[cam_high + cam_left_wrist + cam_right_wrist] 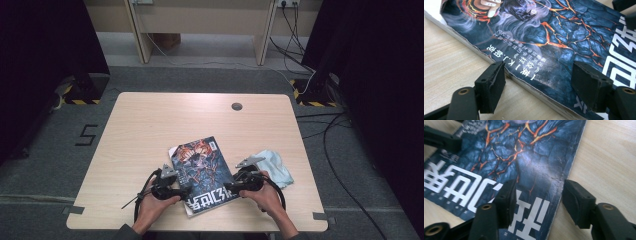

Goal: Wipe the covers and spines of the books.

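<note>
At six o'clock of pale wooden table (150, 120), straddled closed dark-blue lava-cover paperback book (204, 170) with spread jaws; not yet gripped or opened.

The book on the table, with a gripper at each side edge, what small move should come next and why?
Probably ease the left gripper closer onto the book: its open jaws straddle the book's edge without pinching it, and the right gripper likewise stands open at the opposite edge.

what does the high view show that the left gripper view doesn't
High view alone: the pale blue cloth beside the book, the right gripper at the book's right edge, and the floor.

Left gripper view alone: small white print along the cover's edge and the page block's side.

Both: the book, the table, and the open left gripper.
</note>
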`<state>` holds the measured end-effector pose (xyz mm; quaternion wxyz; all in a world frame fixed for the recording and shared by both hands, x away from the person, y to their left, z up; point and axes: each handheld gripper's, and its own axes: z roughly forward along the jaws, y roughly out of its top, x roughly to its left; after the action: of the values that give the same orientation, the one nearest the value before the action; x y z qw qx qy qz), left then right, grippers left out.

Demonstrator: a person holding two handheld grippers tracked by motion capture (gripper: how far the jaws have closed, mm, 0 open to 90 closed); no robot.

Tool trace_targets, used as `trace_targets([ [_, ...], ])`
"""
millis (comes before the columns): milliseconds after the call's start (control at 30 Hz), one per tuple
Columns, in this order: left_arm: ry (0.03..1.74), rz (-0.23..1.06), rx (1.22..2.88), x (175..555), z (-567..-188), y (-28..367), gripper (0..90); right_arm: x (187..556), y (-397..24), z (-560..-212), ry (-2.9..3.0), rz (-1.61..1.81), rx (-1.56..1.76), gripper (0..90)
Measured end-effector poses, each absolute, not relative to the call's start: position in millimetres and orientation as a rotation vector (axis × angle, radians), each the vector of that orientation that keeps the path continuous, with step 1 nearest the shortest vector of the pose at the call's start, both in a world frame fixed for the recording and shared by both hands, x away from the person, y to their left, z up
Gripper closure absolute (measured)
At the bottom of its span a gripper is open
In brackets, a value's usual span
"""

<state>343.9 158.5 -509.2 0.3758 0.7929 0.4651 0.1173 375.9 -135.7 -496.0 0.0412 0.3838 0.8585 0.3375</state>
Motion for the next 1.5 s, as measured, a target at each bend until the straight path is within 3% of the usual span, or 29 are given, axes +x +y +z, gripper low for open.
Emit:
trace_targets([
  [533,1.149,0.305,2.047,349.4,-510.3,157.6,29.0,328.1,-130.7,-492.4,2.691,0.955,1.100,45.9],
  [733,1.160,0.253,2.033,348.4,-509.2,162.8,31.3,343.0,-138.7,-489.6,2.594,1.028,1.176,50.7],
  [1067,1.155,0.230,2.047,340.6,-509.1,165.7,29.9,375.9,-139.9,-495.5,2.496,1.105,1.297,51.0],
  [1500,1.129,0.241,2.068,335.1,-509.1,161.1,30.1,398.0,-121.8,-502.0,2.466,1.100,1.387,42.0],
])
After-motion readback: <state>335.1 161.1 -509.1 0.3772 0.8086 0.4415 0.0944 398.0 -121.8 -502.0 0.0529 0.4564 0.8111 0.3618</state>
